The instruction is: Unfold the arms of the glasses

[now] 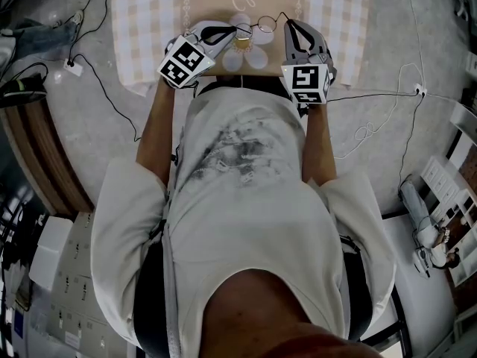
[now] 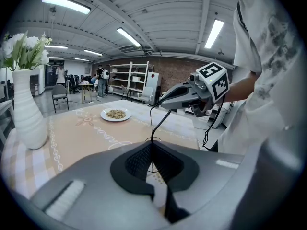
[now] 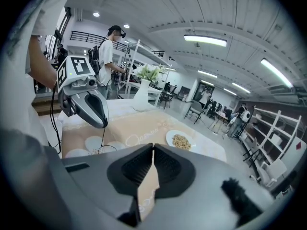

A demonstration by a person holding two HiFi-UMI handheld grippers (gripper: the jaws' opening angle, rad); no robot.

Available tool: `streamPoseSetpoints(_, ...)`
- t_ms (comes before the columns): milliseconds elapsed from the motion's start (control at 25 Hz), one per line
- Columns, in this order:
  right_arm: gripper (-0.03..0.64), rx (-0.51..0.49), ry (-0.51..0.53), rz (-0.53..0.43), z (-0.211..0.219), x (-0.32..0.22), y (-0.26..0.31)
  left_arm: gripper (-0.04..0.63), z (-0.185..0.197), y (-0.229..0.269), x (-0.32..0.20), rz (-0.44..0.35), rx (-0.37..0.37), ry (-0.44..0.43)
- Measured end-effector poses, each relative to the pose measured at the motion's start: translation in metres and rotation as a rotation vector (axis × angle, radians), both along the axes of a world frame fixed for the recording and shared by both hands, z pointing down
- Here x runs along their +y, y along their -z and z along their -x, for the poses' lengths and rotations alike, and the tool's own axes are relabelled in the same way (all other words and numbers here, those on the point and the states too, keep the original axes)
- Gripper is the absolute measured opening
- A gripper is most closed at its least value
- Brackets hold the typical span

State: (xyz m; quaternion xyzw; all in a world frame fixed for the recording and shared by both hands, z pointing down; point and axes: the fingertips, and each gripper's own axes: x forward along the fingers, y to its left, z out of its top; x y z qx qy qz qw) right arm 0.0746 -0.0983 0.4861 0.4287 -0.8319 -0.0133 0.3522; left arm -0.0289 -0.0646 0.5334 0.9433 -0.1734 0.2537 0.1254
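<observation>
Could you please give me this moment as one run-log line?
left tongs: shut on glasses | right tongs: shut on arm | site: table edge

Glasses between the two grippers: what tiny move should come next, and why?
Probably swing the right gripper gently outward, away from the left gripper. The left one is clamped on the frame of the glasses, and the right looks shut on one thin arm that runs between them, so pulling outward should open that hinge.

Between your left claw (image 2: 152,164) and right claw (image 3: 153,164) the glasses (image 1: 266,25) span the gap, so nothing passes there. Beyond them the tabletop (image 2: 86,143) lies open up to the plate of food (image 2: 115,114) and the white flower vase (image 2: 29,111).
</observation>
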Motion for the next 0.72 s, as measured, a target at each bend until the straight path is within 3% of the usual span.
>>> streamPoseSetpoints(720,0.025,-0.047,-0.063,0.012,-0.018,-0.001,-0.005,0.014,0.001,0.003,-0.001,-0.007,0.006,0.012)
